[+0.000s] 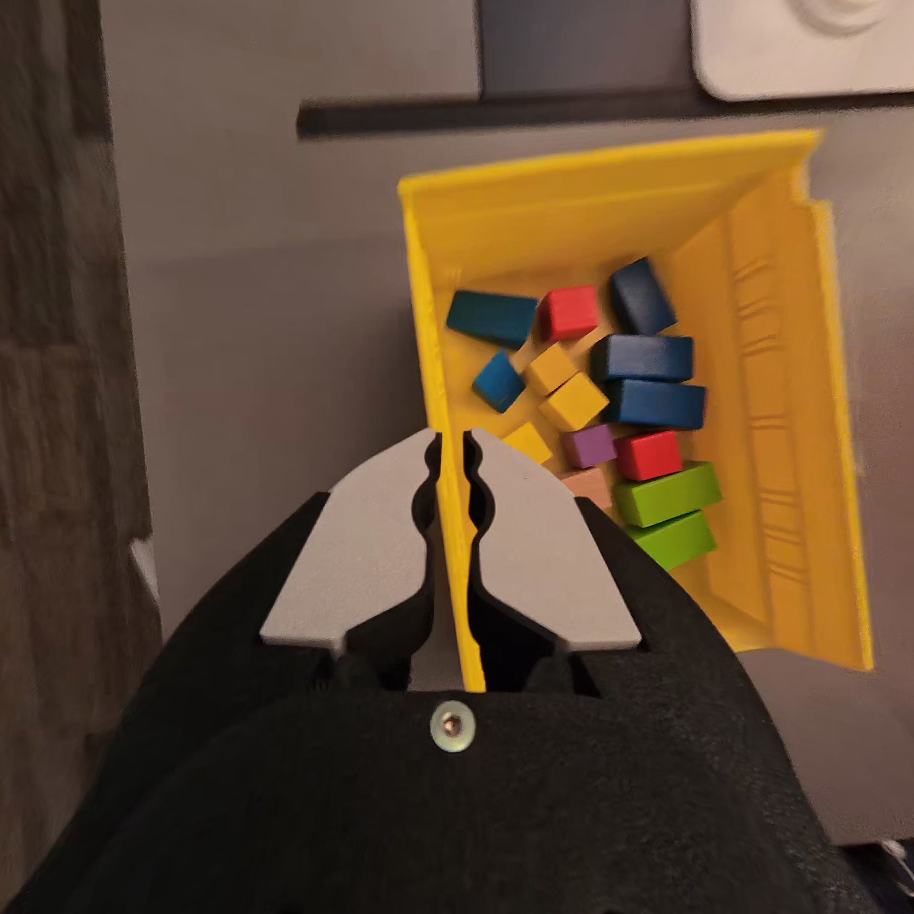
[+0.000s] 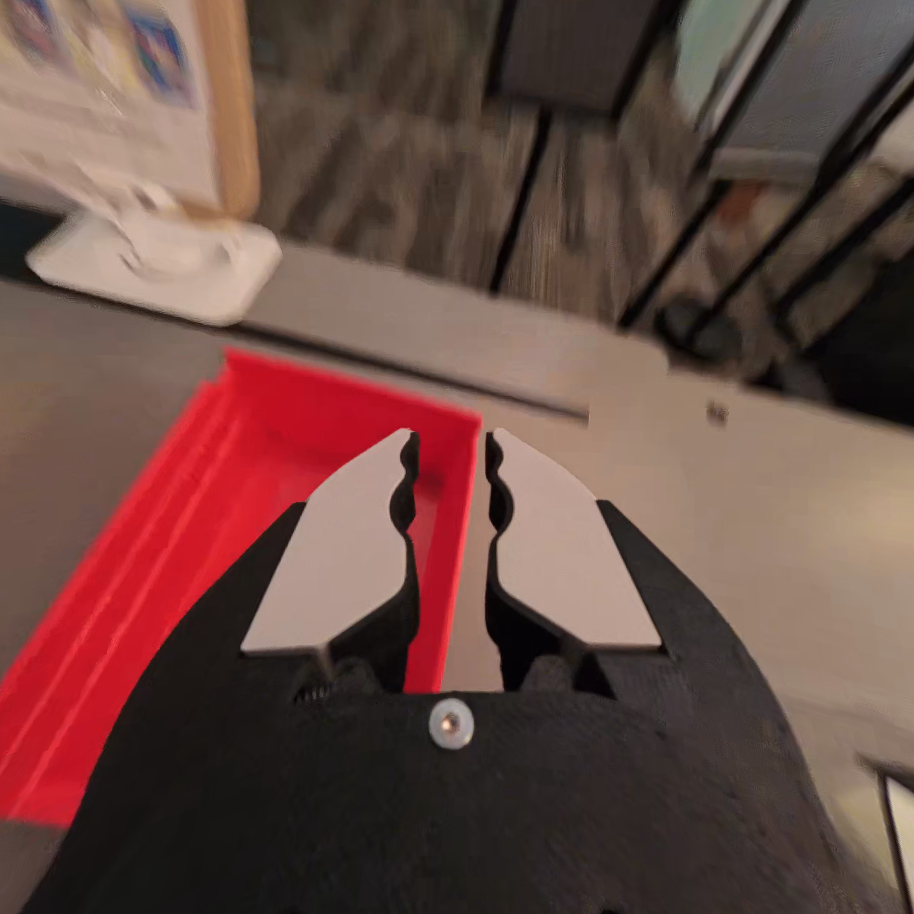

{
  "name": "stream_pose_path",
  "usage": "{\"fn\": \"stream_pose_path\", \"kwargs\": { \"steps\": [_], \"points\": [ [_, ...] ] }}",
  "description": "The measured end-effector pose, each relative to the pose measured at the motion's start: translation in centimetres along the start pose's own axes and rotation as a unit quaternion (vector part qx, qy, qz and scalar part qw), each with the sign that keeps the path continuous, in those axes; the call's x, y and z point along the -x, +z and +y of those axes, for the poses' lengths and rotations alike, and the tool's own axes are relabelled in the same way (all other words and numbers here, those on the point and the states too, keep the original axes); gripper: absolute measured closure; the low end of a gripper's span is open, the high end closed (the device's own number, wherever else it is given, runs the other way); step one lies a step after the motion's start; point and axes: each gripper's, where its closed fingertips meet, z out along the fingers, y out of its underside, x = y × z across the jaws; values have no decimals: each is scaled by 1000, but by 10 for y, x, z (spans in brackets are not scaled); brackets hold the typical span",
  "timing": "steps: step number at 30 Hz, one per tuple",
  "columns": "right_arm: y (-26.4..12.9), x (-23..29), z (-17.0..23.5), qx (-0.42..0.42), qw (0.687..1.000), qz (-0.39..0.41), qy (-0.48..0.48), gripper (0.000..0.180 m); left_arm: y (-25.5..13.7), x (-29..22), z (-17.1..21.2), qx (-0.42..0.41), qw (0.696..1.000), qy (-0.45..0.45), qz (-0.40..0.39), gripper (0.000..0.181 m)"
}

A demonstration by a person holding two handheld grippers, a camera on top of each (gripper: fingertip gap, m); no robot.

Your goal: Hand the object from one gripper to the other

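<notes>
Yellow bin [image 1: 569, 217], tilted, has its near wall pinched by the left tool [image 1: 451, 437], whose body hides that corner; inside lie blurred coloured blocks [image 1: 643, 361]; the right tool [image 2: 452, 435], fingers parted, straddles the red bin [image 2: 316, 410]'s right wall on the grey tabletop [image 2: 692, 519]; bare surface lies rightward.

Blocks [image 1: 593, 395] lie in the bin [image 1: 569, 207], its left wall between the left claw [image 1: 452, 437]'s fingers.
</notes>
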Motion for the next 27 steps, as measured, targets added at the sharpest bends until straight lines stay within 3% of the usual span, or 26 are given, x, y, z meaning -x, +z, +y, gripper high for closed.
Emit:
{"fn": "stream_pose_path", "kwargs": {
  "steps": [2,4,8,11,16,20,27],
  "points": [
    [-18,20,-45,-129,991,-19,-31,148,-23,-15,-16,-65,997,32,13,173],
    [-31,25,-75,-234,971,2,-55,122,-47,-26,-34,-137,989,61,11,176],
    [-24,44,-80,-227,973,-45,-20,116,-91,-46,-55,-255,962,95,32,178],
    [-25,57,-87,-265,962,-61,-17,118,-112,-59,-61,-308,944,100,67,166],
    [-30,80,-93,-306,946,-107,-27,120,-132,-74,-72,-378,912,111,113,161],
    [-33,68,-96,-327,941,-89,4,120,-154,-89,-78,-448,873,125,149,158],
    [-49,75,-99,-353,926,-133,32,127,-165,-114,-82,-537,803,177,189,157]
  ]
}}
